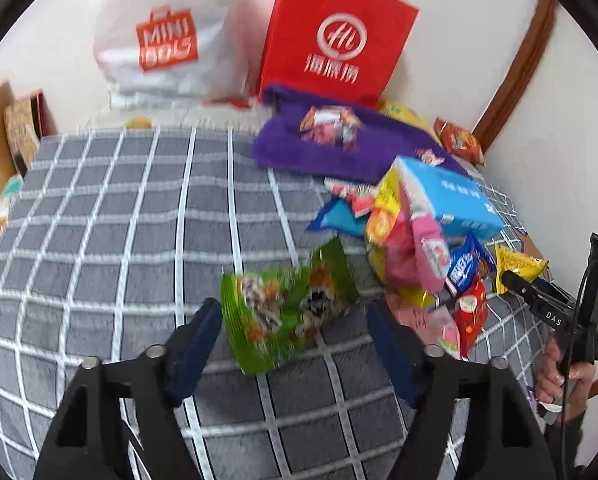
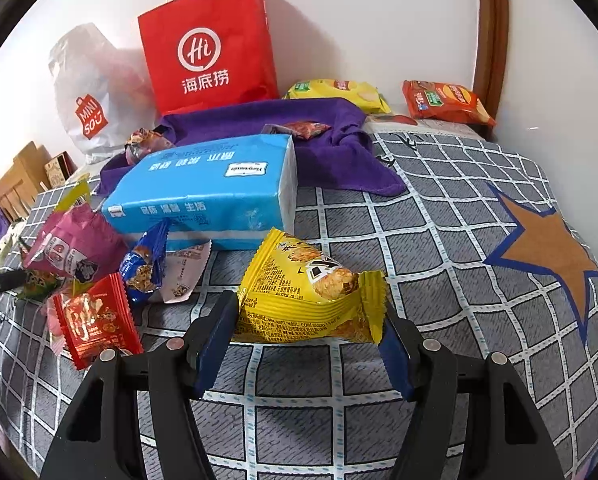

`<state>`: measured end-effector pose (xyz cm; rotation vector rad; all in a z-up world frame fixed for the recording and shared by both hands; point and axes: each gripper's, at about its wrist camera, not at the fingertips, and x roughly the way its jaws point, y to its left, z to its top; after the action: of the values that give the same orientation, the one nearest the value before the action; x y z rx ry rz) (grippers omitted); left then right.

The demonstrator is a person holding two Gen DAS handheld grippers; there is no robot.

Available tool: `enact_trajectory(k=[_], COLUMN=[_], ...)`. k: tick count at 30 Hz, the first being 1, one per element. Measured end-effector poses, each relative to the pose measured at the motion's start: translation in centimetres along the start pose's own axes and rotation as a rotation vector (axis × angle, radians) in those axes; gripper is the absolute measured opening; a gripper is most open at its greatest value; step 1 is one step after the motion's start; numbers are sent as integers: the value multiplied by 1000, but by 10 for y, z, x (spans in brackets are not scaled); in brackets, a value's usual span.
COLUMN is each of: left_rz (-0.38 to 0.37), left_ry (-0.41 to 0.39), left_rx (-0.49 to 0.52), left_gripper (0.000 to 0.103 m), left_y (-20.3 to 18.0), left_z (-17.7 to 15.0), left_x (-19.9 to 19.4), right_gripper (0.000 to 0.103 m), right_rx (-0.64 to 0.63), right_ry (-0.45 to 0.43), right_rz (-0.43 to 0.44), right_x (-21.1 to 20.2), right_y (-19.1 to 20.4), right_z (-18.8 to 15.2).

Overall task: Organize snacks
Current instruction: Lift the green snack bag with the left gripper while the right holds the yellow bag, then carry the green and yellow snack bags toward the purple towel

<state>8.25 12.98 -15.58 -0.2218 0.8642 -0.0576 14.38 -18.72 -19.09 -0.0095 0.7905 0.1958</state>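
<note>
Both claws show their state plainly. Left gripper (image 1: 295, 320) stands wide, its blue pads clear of the blurred green snack packet (image 1: 287, 304) that lies between the fingers on the grey checked cover (image 1: 119, 220). Right gripper (image 2: 311, 336) grips the yellow snack packet (image 2: 311, 292), a blue pad pressed against each crimped end.

Just left of the yellow packet lies a loose heap: a red packet (image 2: 95, 320), a dark blue one (image 2: 147, 264) and a pink one (image 2: 73, 246), all leaning against a light blue tissue pack (image 2: 211, 192). Farther back a purple towel (image 2: 339, 148) is spread on the cover, with a small red-wrapped snack (image 2: 309, 128) resting on it.

Of the containers, a red paper bag (image 2: 209, 44) stands upright against the far wall, touching the towel's far edge; its inside is hidden. To its left slumps a white plastic shopping bag (image 2: 87, 92); reddish shapes show through it, but I cannot tell what they are. To the right of the red bag, by the far wall, lie a yellow chip bag (image 2: 339, 90) and an orange chip bag (image 2: 445, 102), apart from each other.

In the left wrist view, a hand (image 1: 559, 376) holds the other gripper's handle at the right edge.
</note>
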Motion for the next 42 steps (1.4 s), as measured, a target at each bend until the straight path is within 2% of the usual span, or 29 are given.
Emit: enact_trajectory(k=[3,6,8,10,14,20,25,29,34,42], left_rz=[55,118,134,139,106,69,11,35,1,-41], left_ry=[-8,23,41,14,-19,-18,-7,-30,-48,-83], left_rx=[58,105,100,84,99,97,65,68,58,106], left_gripper=[75,75,75,75,56,55,55,55,55,55], left_y=[-8,-14,-13,-12,-15,-23,-28,-35,-40,-66], left_z=[8,11,8,3,1,2,3,6,15,45], left_x=[6,22,34,36,28,20,9,-5,-26,-46], right_gripper=[66,66,66,66,66,64,64,64,64,64], right_rx=[14,38,50,68,92,70,75,67,53,18], right_ry=[14,12,15,23,29,28,13,-11,-49,-116], right_rz=[8,-3,9,13,48,55,57,53,45,58], right_x=[4,5,6,8,11,9,-2,-19,-43,-67], right_y=[-2,-6,-9,-13,-18,-14,-15,-14,-13,1], right_z=[1,1,1,1,3,1,1,4,14,44])
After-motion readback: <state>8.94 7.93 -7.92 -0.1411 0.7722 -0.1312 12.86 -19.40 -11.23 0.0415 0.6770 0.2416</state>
